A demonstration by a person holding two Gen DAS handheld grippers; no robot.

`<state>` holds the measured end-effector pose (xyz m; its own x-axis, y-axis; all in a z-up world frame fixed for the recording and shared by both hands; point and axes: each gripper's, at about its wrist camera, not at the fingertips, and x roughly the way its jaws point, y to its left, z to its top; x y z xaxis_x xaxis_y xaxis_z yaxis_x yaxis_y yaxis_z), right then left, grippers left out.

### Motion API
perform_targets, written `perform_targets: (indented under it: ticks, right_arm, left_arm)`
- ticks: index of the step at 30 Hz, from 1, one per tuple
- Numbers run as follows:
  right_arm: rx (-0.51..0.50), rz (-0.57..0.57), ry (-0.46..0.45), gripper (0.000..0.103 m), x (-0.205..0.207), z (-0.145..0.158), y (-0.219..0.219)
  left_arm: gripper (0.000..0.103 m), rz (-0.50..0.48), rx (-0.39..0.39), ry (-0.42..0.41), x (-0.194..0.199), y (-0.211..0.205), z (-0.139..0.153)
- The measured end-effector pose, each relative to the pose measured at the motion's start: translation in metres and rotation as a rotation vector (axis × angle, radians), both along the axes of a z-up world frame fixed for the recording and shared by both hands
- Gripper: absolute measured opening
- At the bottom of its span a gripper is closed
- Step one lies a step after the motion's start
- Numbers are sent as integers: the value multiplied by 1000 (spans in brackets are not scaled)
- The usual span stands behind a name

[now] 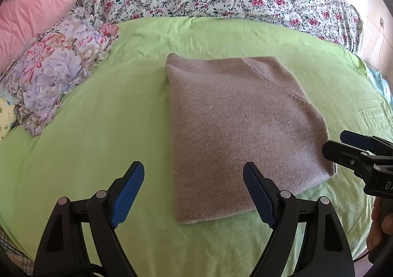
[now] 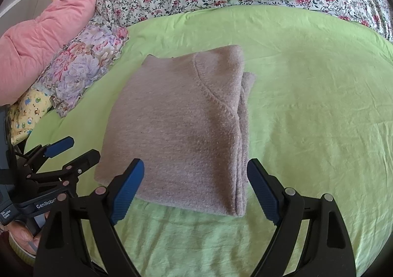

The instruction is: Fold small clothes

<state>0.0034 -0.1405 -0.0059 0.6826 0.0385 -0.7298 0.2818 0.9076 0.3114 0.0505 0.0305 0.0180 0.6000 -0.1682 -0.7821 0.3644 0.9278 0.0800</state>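
Knitwear sits at the centre of the left wrist view: a taupe knitted garment (image 1: 243, 129), folded into a thick rectangle, lies flat on the lime-green bedsheet (image 1: 98, 134), well clear of the crumpled floral cloths (image 1: 59, 73) heaped at the sheet's left edge. That open patch of sheet likely serves as the folding surface, with the other fabrics pushed aside to keep it free. The left gripper (image 1: 194, 193) hangs just short of the near edge of the garment, blue pads spread wide with nothing between them; only the right-hand pad overlaps the fabric's corner in the picture, and contact cannot be told. At the right border the right gripper (image 1: 343, 146) points in toward the garment's near right corner.

From the right wrist view, the same garment (image 2: 181, 127) shows stacked layers along its right side, so the fold looks largely done. The right gripper (image 2: 195, 191) also stands spread and empty, straddling the near edge, its tips over the fabric rather than clamped on it. Both tools look poised for a final fold or to lift the bundle away.
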Motion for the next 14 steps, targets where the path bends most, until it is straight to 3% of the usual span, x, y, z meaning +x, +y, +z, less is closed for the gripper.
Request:
perform_targets:
  ticks: [14]
  right_arm:
    - [4, -7, -2, 86, 1, 0, 4]
  left_arm:
    - [83, 32, -2, -6, 2, 1, 2]
